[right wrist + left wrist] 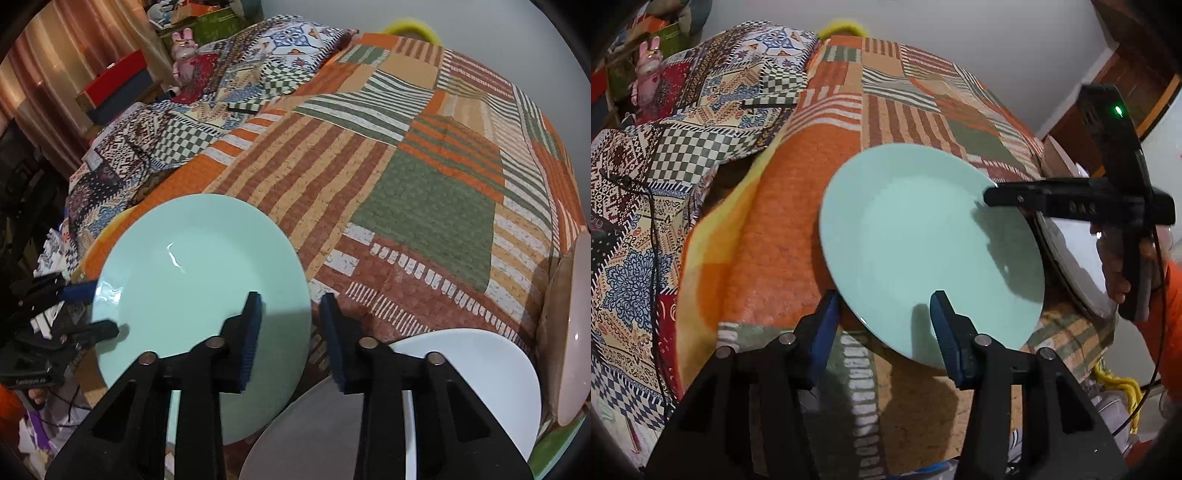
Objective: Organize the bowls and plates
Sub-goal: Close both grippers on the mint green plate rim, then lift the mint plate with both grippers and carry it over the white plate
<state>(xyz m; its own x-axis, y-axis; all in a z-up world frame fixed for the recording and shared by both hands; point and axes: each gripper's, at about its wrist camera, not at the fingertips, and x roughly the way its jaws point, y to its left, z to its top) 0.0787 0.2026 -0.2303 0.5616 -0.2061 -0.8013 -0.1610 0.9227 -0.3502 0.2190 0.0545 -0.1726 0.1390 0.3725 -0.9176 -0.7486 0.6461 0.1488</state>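
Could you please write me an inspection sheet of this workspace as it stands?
Surface: patchwork striped orange-green bedspread, rumpled at left.
Job's things: round mint-green ceramic plate; round white ceramic plate beside it; pale pinkish dish at right edge.
Clutter: pink rabbit figurine, boxes behind.
Grippers: left claw open, straddling mint plate's near rim; right claw open, astride its opposite rim.
Cables: thin black cable across bedspread.
Surroundings: pink curtain, white wall.
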